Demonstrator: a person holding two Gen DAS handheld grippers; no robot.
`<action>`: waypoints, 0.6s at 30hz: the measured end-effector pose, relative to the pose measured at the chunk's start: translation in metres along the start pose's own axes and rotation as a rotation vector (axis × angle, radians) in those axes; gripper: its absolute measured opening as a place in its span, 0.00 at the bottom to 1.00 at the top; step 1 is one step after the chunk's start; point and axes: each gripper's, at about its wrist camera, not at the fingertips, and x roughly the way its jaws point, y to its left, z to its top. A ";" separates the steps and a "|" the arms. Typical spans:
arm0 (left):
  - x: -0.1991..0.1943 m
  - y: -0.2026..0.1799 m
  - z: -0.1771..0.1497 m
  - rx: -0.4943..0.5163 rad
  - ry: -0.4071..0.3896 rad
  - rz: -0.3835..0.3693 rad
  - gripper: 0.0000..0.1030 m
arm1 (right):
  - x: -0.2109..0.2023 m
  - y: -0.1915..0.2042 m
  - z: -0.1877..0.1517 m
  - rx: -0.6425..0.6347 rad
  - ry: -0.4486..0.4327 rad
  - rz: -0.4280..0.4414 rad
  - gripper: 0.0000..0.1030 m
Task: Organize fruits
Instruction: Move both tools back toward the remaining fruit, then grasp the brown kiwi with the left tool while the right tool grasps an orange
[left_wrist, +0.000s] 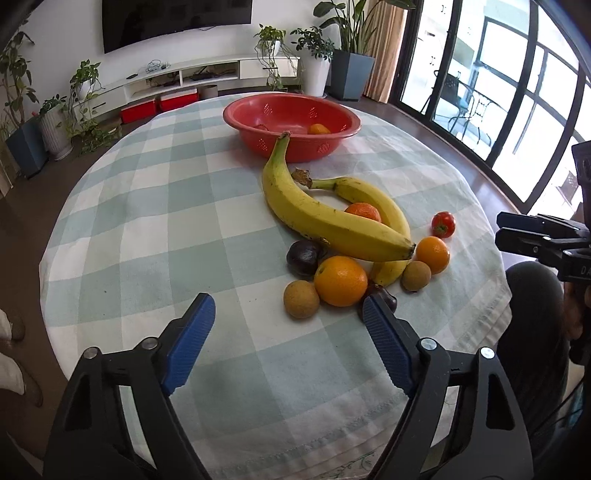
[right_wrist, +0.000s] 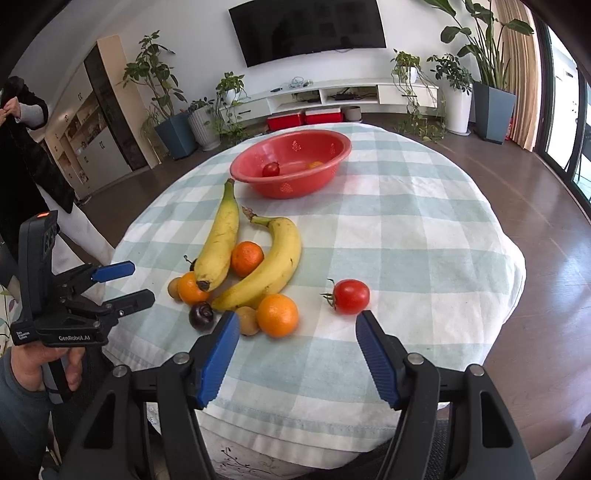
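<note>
A red bowl (left_wrist: 295, 144) stands at the far side of the table; in the right wrist view the bowl (right_wrist: 295, 184) holds a tomato (right_wrist: 270, 169) and an orange fruit (right_wrist: 315, 164). Two bananas (left_wrist: 325, 218) lie across a pile of oranges (left_wrist: 340, 280), dark plums (left_wrist: 303, 257) and brown kiwis (left_wrist: 301, 299). A lone red tomato (right_wrist: 351, 296) lies just ahead of my right gripper (right_wrist: 297, 325), which is open and empty. My left gripper (left_wrist: 288, 308) is open and empty, just before the pile; it also shows in the right wrist view (right_wrist: 127, 282).
The table carries a green-and-white checked cloth (left_wrist: 166, 221). The floor (right_wrist: 535, 206) lies around it, with potted plants (right_wrist: 173, 122) and a TV unit (right_wrist: 351, 94) at the back wall. A person in black (right_wrist: 26, 155) stands at far left.
</note>
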 end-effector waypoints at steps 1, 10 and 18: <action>0.002 0.002 0.002 0.015 0.007 0.000 0.78 | 0.000 -0.004 0.001 0.011 0.003 0.000 0.67; 0.038 0.002 0.012 0.278 0.131 -0.160 0.73 | -0.001 -0.019 0.009 0.013 0.043 -0.008 0.66; 0.072 0.004 0.019 0.419 0.204 -0.217 0.51 | 0.001 -0.028 0.015 -0.003 0.082 0.001 0.66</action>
